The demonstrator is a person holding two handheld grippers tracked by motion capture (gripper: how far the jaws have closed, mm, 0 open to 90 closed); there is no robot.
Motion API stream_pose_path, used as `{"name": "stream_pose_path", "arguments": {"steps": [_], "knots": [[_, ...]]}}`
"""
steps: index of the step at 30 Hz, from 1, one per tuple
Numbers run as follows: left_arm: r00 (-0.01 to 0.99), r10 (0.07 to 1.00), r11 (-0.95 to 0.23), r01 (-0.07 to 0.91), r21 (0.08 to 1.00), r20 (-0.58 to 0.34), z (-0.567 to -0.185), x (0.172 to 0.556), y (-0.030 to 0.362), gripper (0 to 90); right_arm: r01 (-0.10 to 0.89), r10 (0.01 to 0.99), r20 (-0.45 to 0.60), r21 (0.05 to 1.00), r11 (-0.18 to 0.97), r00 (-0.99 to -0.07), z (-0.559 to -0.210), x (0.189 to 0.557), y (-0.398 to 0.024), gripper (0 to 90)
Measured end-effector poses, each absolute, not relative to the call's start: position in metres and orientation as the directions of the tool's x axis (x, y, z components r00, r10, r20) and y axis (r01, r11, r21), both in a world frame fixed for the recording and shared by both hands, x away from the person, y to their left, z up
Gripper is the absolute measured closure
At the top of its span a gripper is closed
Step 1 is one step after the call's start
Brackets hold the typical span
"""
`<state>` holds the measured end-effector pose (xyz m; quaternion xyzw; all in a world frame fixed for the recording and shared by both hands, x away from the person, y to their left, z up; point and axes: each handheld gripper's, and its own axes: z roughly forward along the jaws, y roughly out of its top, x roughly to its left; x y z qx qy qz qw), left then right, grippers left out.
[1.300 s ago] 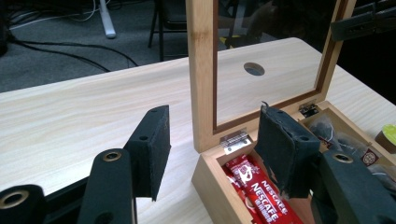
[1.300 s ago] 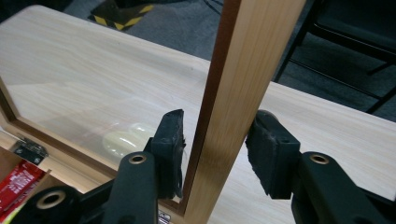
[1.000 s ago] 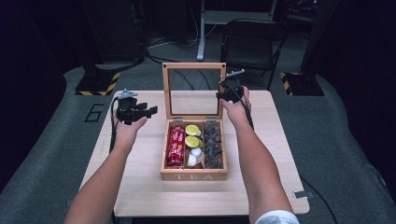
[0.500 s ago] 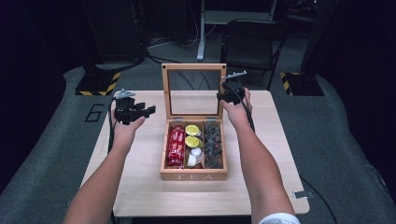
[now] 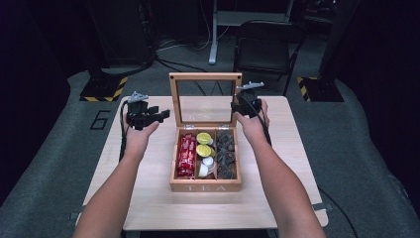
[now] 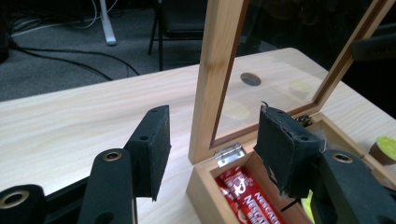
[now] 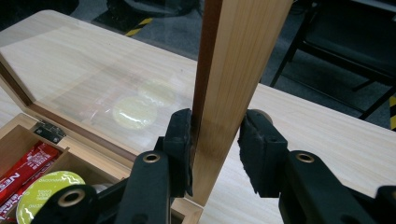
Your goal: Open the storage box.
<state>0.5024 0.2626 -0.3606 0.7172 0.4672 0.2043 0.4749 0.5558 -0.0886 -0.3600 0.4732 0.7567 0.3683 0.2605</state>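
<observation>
High view: the left tongs (image 5: 157,115) hang spread above the tabletop (image 5: 292,163), left of the box (image 5: 205,159) and touching nothing. The right tongs (image 5: 236,106) sit at the right edge of the upright glass lid (image 5: 205,99); their gap is too small to judge here. The box stands mid-tabletop with red packets (image 5: 186,153), yellow pods (image 5: 203,144) and dark items that are hard to make out.

Left gripper view: the tongs (image 6: 212,140) are wide apart, empty, bracketing the lid's left post without contact. The packets (image 6: 243,191) are cut off at the bottom edge.

Right gripper view: the tongs (image 7: 215,151) straddle the lid's right post; the left pad touches the wood, the right pad stands just clear, so the lid is not pinched. A pod (image 7: 51,189) is partly hidden behind the jaw.
</observation>
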Motion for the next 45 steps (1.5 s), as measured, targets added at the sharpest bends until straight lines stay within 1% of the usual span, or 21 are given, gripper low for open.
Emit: {"name": "stream_pose_path", "arguments": {"steps": [9,15,18,19,21,23,24,27,29,31,36,42,45], "knots": [[0.501,0.853,-0.106,0.441,0.891,-0.146,-0.341,0.511,0.248,46.3,0.486,0.904,-0.079,0.822,0.298,-0.421,-0.362,0.54,-0.089,64.5],[0.51,0.852,-0.121,0.408,0.905,-0.116,-0.329,0.513,0.237,49.1,0.461,0.901,-0.099,0.832,0.308,-0.423,-0.365,0.532,-0.089,64.5],[0.501,0.859,-0.125,0.397,0.909,-0.101,-0.323,0.513,0.234,51.1,0.451,0.9,-0.104,0.837,0.309,-0.423,-0.366,0.53,-0.09,64.5],[0.496,0.865,-0.131,0.384,0.914,-0.084,-0.32,0.512,0.232,52.4,0.454,0.902,-0.1,0.837,0.304,-0.42,-0.366,0.529,-0.089,64.5],[0.502,0.861,-0.14,0.381,0.914,-0.077,-0.317,0.512,0.23,56.7,0.455,0.904,-0.098,0.839,0.3,-0.415,-0.366,0.527,-0.089,64.5],[0.506,0.86,-0.146,0.375,0.916,-0.07,-0.313,0.511,0.227,59.1,0.448,0.9,-0.104,0.839,0.308,-0.423,-0.366,0.526,-0.09,64.5],[0.501,0.864,-0.152,0.369,0.917,-0.059,-0.312,0.511,0.226,59.7,0.451,0.903,-0.096,0.841,0.299,-0.419,-0.367,0.525,-0.09,64.5],[0.493,0.868,-0.137,0.369,0.919,-0.068,-0.308,0.51,0.224,59.9,0.447,0.902,-0.095,0.844,0.298,-0.421,-0.368,0.524,-0.09,64.5],[0.489,0.872,-0.164,0.362,0.917,-0.037,-0.307,0.51,0.223,60.1,0.441,0.902,-0.094,0.848,0.294,-0.421,-0.369,0.524,-0.091,64.5],[0.488,0.873,-0.192,0.357,0.914,-0.007,-0.306,0.509,0.223,63.4,0.438,0.904,-0.09,0.852,0.287,-0.417,-0.37,0.524,-0.091,64.5],[0.494,0.87,-0.214,0.352,0.911,0.014,-0.306,0.507,0.222,64.7,0.433,0.902,-0.087,0.855,0.285,-0.422,-0.372,0.522,-0.093,64.5],[0.498,0.867,-0.217,0.35,0.911,0.016,-0.306,0.503,0.223,64.7,0.445,0.903,-0.053,0.857,0.261,-0.427,-0.37,0.519,-0.095,61.0],[0.499,0.867,-0.215,0.35,0.912,0.013,-0.307,0.503,0.223,64.7,0.435,0.898,-0.039,0.865,0.25,-0.438,-0.366,0.516,-0.097,57.3]]}}
